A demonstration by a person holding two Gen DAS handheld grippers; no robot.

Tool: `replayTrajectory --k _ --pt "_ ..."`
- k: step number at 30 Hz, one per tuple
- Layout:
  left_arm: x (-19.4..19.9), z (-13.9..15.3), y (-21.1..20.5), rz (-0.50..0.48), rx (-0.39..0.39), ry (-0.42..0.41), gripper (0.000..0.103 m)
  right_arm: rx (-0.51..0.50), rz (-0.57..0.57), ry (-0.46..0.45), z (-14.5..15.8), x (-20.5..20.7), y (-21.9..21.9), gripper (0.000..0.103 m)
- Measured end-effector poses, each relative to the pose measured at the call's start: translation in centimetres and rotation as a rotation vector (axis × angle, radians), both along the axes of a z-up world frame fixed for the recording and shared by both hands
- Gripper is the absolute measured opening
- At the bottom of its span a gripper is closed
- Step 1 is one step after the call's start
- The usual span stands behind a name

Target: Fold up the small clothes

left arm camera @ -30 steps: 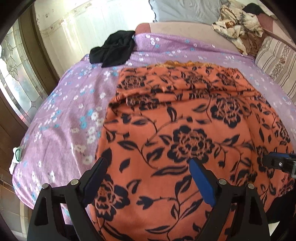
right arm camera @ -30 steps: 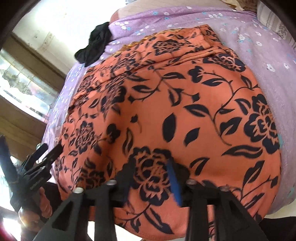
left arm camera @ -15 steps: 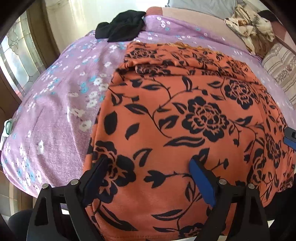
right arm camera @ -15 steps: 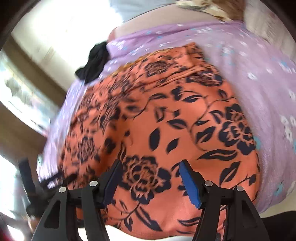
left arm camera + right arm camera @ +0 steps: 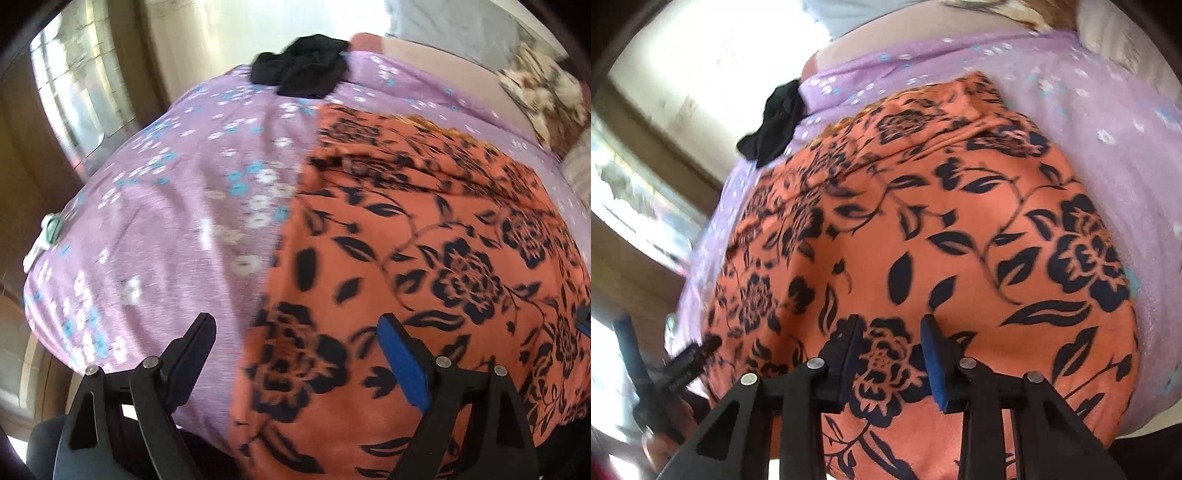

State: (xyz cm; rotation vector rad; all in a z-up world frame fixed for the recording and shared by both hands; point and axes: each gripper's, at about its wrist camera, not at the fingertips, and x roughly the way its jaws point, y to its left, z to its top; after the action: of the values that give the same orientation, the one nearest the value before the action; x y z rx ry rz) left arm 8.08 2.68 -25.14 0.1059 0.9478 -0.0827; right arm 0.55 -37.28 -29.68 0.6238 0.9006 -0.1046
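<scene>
an orange garment [image 5: 424, 258] with a black flower print lies spread flat on the bed's purple floral sheet [image 5: 166, 221], a black garment [image 5: 303, 74] bunched at the far edge. the left gripper [image 5: 295, 354] hangs over the orange garment's left edge, fingers spread wide and empty. the right gripper [image 5: 890, 354] is closing its fingers above the near hem, cloth between them but not pinched yet.

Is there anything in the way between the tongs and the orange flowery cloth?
Nothing visible. The orange cloth lies spread on the purple sheet. The left tongs stand wide over its edge. The right tongs are closing over it. The black garment sits apart, far back.
</scene>
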Motion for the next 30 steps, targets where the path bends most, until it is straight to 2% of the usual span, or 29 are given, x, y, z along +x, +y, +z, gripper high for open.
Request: replayTrajectory --k 2,7,14,17,18,19,21,22,27,29,30 --pt "0.0 0.1 1.4 0.04 -0.023 0.014 0.089 -0.016 -0.055 -0.013 0.6 -0.7 -1.2 0.039" --pt "-0.3 -0.4 4.5 0.11 -0.048 0.061 0.089 0.062 -0.153 -0.046 1.2 -2.0 -4.9 0.039" --pt "-2.0 -0.9 6.4 0.139 -0.138 0.151 0.089 0.134 -0.241 -0.049 1.0 -3.4 -7.4 0.039" --pt "-3.1 -1.0 5.9 0.093 -0.154 0.198 0.076 0.153 -0.26 -0.038 1.0 -4.3 -7.9 0.039" --pt "-3.2 -1.1 5.8 0.09 -0.152 0.209 0.067 0.16 -0.263 -0.037 1.0 -4.5 -8.1 0.039" --pt "-3.6 -1.2 5.9 0.086 -0.159 0.23 0.049 0.166 -0.266 -0.037 1.1 -4.8 -8.2 0.039" --pt "-3.9 -1.7 5.9 0.061 -0.208 0.28 0.024 0.174 -0.273 -0.039 1.2 -5.2 -8.5 0.039" --pt "-4.0 -1.9 6.0 0.055 -0.219 0.293 0.022 0.176 -0.277 -0.041 1.3 -5.5 -8.7 0.039" --pt "-4.4 -1.9 5.6 0.032 -0.224 0.314 0.023 0.174 -0.276 -0.034 1.7 -6.2 -9.0 0.039" --pt "-4.4 -2.0 5.5 0.031 -0.23 0.338 0.039 0.19 -0.252 -0.024 1.7 -6.6 -9.1 0.039" --pt "-4.4 -2.1 5.5 0.031 -0.232 0.349 0.057 0.205 -0.24 -0.02 1.7 -6.9 -9.3 0.039"
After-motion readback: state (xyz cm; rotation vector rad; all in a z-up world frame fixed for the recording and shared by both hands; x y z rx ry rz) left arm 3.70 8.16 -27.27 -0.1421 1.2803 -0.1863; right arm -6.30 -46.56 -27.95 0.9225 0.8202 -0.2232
